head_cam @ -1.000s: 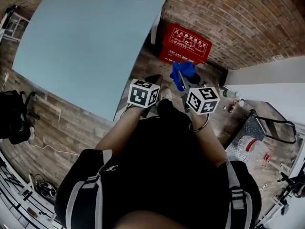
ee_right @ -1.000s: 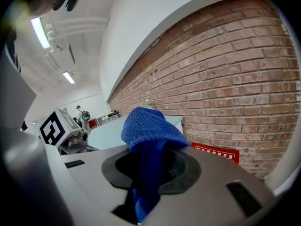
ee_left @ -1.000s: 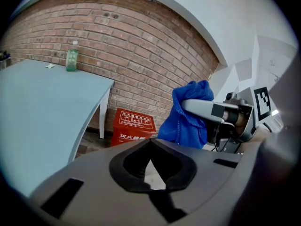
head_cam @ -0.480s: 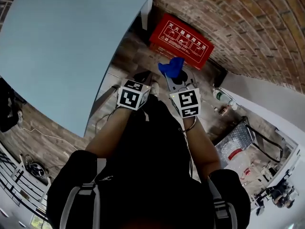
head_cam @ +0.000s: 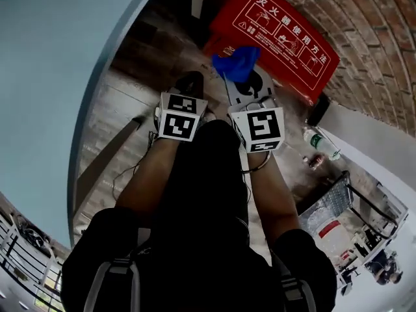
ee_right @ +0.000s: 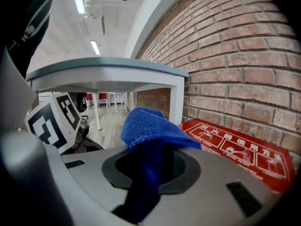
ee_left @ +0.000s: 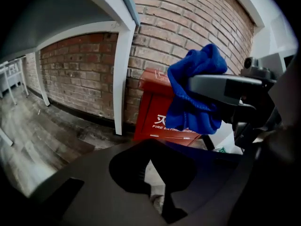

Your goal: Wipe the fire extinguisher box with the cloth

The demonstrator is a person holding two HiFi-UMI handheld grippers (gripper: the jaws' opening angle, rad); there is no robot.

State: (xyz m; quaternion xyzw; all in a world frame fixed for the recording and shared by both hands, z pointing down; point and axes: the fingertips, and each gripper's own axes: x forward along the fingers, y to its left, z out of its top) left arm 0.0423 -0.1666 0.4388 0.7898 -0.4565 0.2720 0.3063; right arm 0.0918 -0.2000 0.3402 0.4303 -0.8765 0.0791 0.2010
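Note:
The red fire extinguisher box [head_cam: 281, 36] stands on the floor against the brick wall, with white print on its lid. My right gripper [head_cam: 239, 75] is shut on a blue cloth [head_cam: 235, 62], which hangs just in front of the box's near edge. In the right gripper view the cloth [ee_right: 151, 128] bunches out of the jaws, with the box lid [ee_right: 235, 149] just beyond. My left gripper [head_cam: 190, 84] is held beside it on the left, shut and holding nothing. From the left gripper view, the cloth [ee_left: 193, 98] covers part of the box [ee_left: 153, 109].
A pale blue table [head_cam: 45, 77] fills the left, its white leg [ee_left: 123, 79] standing just left of the box. A plastic bottle [head_cam: 320, 143] and a wire basket [head_cam: 338, 203] lie on the floor at the right. The brick wall [head_cam: 377, 18] backs the box.
The head view has closed in on the box, which now looks larger. Both grippers and the blue cloth have moved forward toward the box's near edge.

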